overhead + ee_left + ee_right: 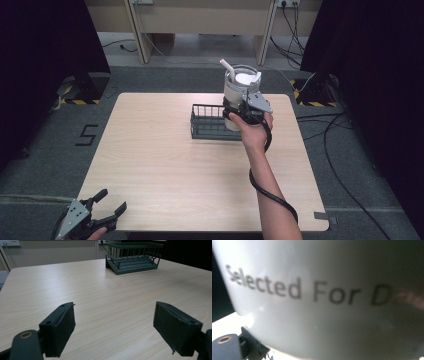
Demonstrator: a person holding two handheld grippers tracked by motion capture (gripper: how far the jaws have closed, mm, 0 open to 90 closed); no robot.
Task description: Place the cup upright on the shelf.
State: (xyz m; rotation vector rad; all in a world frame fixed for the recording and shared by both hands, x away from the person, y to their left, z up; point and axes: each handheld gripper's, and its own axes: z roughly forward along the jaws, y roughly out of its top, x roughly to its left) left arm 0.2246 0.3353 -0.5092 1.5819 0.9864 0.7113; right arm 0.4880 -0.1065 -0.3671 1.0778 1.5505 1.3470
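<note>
**White cup held above the wire basket**

The white cup (239, 86) is off the table, raised in the right gripper (243, 109) just above the far right end of the dark wire basket (212, 123). It stands roughly upright, with a clear upper rim, a white lid or liner inside the mouth, and a pale straw (226, 67) leaning out toward the far left. In the right gripper view the cup's wall (324, 302) presses close to the camera, blurred, with grey lettering that reads "Selected For D" before it fades into shadow. The gripper's jaws are clamped against the cup's lower body; one dark jaw shows at the bottom left of that view, tight to the wall.

The right hand (252, 131) grips the tool from below, forearm reaching up from the near edge, and the black cable (270, 192) loops along the arm.

The basket sits on the light wooden table (165, 165), toward its far side and a little right of centre. In the left gripper view the basket (133, 257) is far off across bare tabletop (105, 297), its barred sides upright.

The left gripper (107, 207) rests at the near left corner of the table, well apart from cup and basket, jaws spread wide with nothing between them; its two black pads (62, 327) stand far apart over the wood.
</note>
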